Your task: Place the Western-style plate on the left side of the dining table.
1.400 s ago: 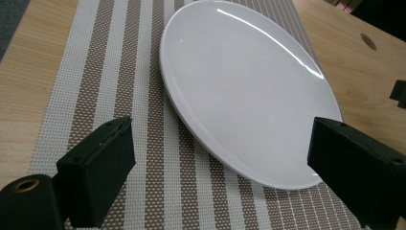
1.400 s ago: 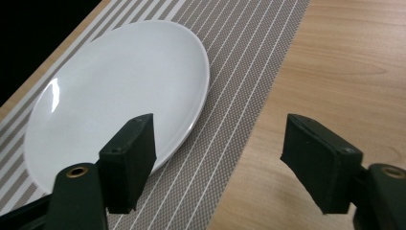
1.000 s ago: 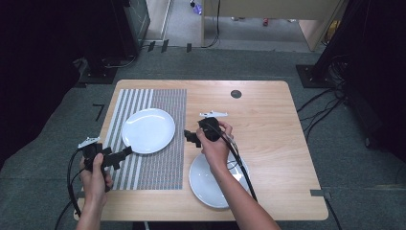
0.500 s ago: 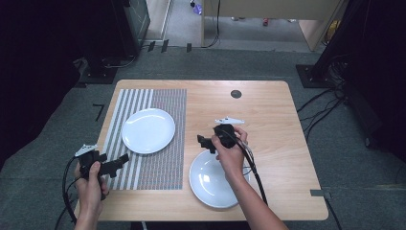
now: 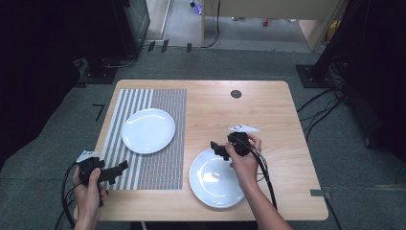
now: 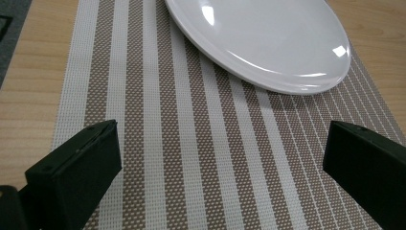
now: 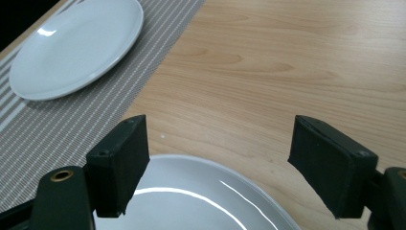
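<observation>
Standing on grey carpet in a dim room: a wooden table (image 5: pixel 268 110), with a striped placemat (image 5: pixel 165 158) lying on its left half. Sitting on the mat's far part, a white plate (image 5: pixel 148 130); resting on bare wood at the near right, a second plate (image 5: pixel 218 179). Hovering over the mat's near left corner, the left gripper (image 5: pixel 119 167), jaws spread wide and pointing right. Hanging above the second plate's far rim, the right gripper (image 5: pixel 215 147), jaws gaping apart, aiming left, holding nothing.
</observation>
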A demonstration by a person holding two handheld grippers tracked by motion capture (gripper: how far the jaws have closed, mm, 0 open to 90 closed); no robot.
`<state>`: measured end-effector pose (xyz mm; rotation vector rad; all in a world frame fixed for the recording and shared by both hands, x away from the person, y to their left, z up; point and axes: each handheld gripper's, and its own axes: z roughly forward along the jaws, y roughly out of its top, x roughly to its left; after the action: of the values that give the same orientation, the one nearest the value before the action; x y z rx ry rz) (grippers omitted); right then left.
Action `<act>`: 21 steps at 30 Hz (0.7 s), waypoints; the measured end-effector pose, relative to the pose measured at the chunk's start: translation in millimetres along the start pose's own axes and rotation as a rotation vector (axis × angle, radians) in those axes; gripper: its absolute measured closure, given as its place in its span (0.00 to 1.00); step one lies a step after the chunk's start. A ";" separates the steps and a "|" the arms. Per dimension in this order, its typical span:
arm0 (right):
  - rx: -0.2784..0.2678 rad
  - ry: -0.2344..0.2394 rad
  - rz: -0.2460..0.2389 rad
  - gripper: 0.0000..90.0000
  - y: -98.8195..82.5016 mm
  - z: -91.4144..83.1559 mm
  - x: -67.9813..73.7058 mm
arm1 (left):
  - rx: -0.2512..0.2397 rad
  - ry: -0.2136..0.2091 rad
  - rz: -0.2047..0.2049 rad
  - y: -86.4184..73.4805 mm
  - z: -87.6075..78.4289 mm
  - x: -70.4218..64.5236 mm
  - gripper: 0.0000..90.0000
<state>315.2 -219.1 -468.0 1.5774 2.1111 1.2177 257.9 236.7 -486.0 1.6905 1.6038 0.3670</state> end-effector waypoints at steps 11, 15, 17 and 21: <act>-0.012 -0.038 0.009 0.23 -18.2 -21.8 -26.9 | -0.017 0.049 0.032 -15.2 -7.9 2.2 0.00; -0.020 -0.044 0.011 0.23 -21.3 -27.2 -32.9 | -0.011 0.061 0.038 -20.6 -9.2 4.4 0.00; -0.023 -0.050 0.014 0.24 -23.6 -30.8 -36.8 | -0.007 0.065 0.041 -23.3 -9.9 5.6 0.00; -0.027 -0.060 0.019 0.24 -28.8 -36.7 -44.6 | -0.004 0.084 0.054 -27.9 -12.6 6.9 0.00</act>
<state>290.2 -277.7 -478.5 1.6057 2.0393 1.1839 230.4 245.0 -498.7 1.7385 1.6181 0.4738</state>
